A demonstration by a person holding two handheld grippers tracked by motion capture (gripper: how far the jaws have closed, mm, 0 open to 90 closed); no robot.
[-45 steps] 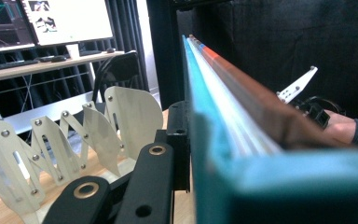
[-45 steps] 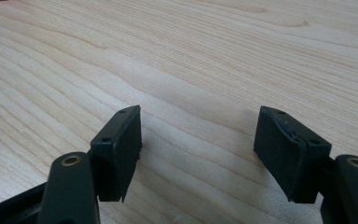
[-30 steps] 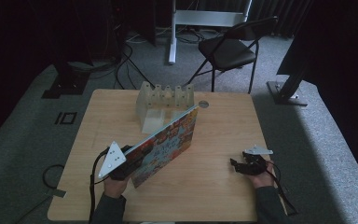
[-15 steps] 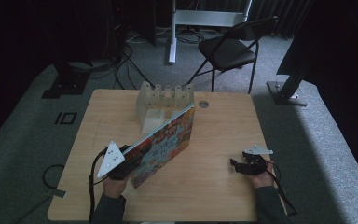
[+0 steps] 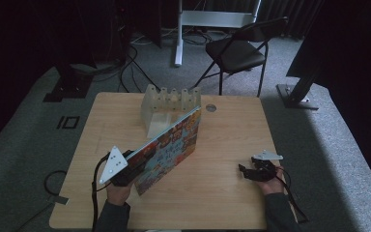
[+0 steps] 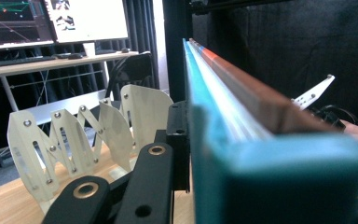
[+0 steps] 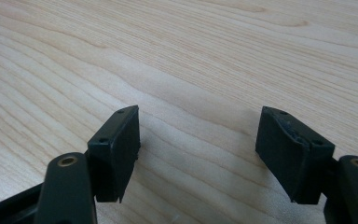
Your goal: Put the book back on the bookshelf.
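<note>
Nearest the person, the left gripper (image 5: 125, 169) is clamped on the near lower corner of a thin, colourfully printed hardcover picture book with a teal edge (image 5: 171, 145), holding it tilted up off the light wooden table (image 5: 222, 193). In the left gripper view the black jaws pinch the book's teal corner (image 6: 261, 154), and its long edge runs straight away from them toward the white slotted plastic rack with upright dividers (image 6: 74, 135). From above, that long axis reaches diagonally from the left hand to the rack (image 5: 169, 104) at the table's far side, the book's far end just in front of the rack, perhaps touching it; I cannot tell which. The right gripper (image 5: 251, 173) rests on the table well apart to the right, its jaws spread wide over bare wood with nothing between them. Judging by this, sliding the book into a slot falls to the left hand, pushing along the book's length.
</note>
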